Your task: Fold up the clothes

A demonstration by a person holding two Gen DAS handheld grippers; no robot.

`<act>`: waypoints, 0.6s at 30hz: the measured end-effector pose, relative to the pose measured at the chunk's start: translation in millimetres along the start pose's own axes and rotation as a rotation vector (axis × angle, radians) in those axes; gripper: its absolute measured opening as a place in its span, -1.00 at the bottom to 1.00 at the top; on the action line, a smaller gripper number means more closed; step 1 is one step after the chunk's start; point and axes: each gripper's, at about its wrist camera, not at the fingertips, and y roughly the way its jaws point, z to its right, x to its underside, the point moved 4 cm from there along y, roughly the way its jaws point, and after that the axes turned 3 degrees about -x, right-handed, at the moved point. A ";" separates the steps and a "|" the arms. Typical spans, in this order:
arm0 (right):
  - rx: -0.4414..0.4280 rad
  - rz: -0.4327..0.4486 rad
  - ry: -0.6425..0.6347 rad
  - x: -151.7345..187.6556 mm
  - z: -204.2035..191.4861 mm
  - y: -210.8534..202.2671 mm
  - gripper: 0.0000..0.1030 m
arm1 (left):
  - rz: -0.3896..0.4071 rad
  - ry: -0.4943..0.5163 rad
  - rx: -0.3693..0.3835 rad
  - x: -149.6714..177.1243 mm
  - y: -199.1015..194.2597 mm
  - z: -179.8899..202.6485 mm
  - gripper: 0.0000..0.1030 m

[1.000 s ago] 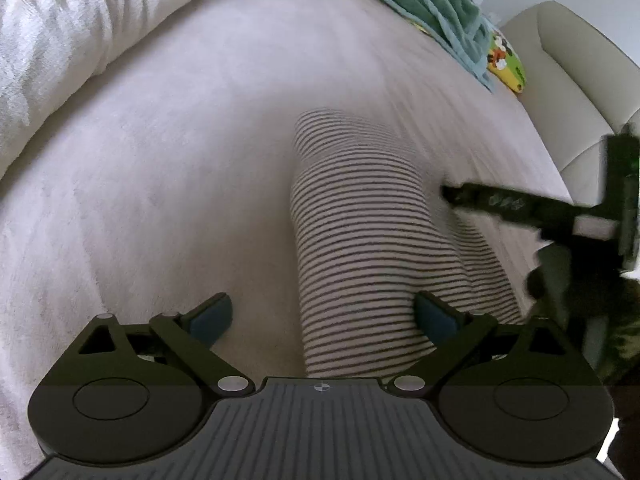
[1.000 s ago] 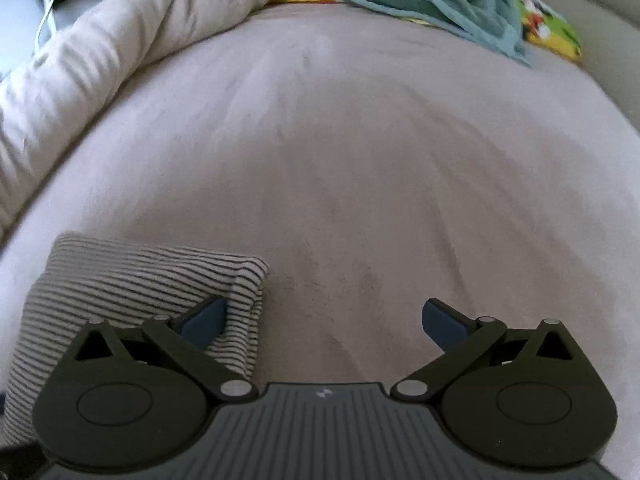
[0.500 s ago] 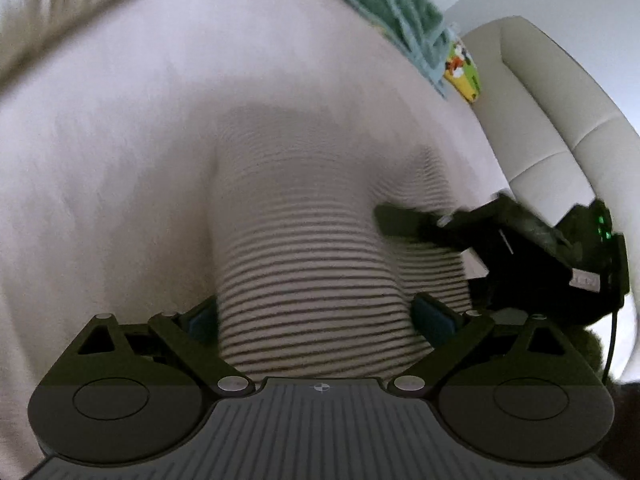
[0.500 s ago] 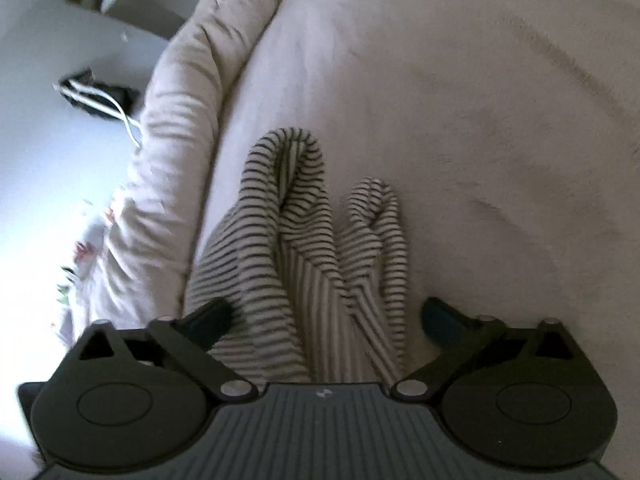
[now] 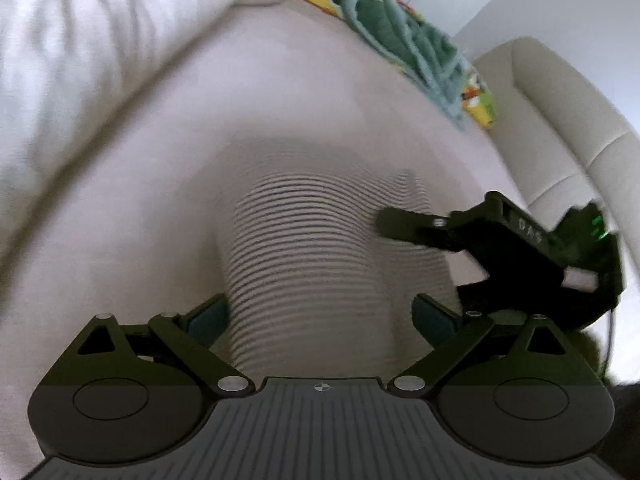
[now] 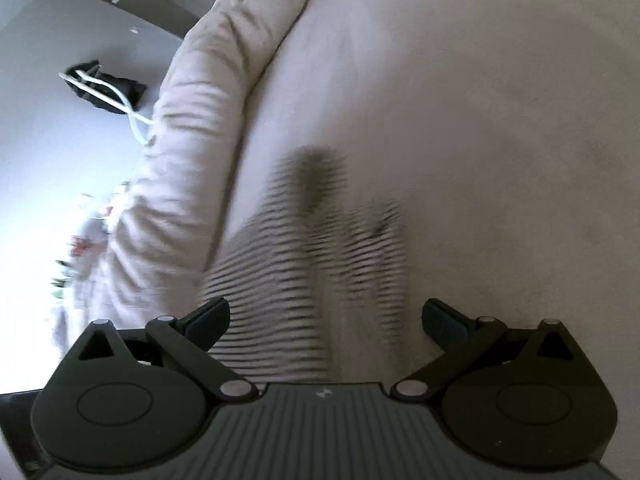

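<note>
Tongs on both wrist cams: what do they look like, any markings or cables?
Both are matte black: a ribbed base plate with a small centre mark, round discs each side, silver pivot pins and dark teal finger pads. In the left wrist view the right tongs show embossed characters, a green light, a white label and a thin dark cable. Left tongs match.

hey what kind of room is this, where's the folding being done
Most likely a bedroom: the striped garment lies on a bed, with a bunched white duvet along one side and a padded cream headboard at the edge.

A home bedroom: bed (image 5: 160, 200), rumpled duvet (image 5: 80, 60), padded headboard (image 5: 560, 120).
</note>
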 end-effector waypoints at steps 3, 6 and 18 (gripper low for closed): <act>0.158 0.067 -0.160 7.0 -6.3 -18.3 1.00 | 0.004 -0.017 0.026 6.6 -14.3 -10.4 0.93; 0.350 0.089 -0.383 27.8 -9.9 -12.0 1.00 | -0.043 -0.061 -0.001 17.6 -7.4 -24.5 0.95; 0.457 0.258 -0.490 -8.6 -65.9 -3.7 1.00 | -0.075 0.028 -0.139 26.2 3.0 -11.1 1.00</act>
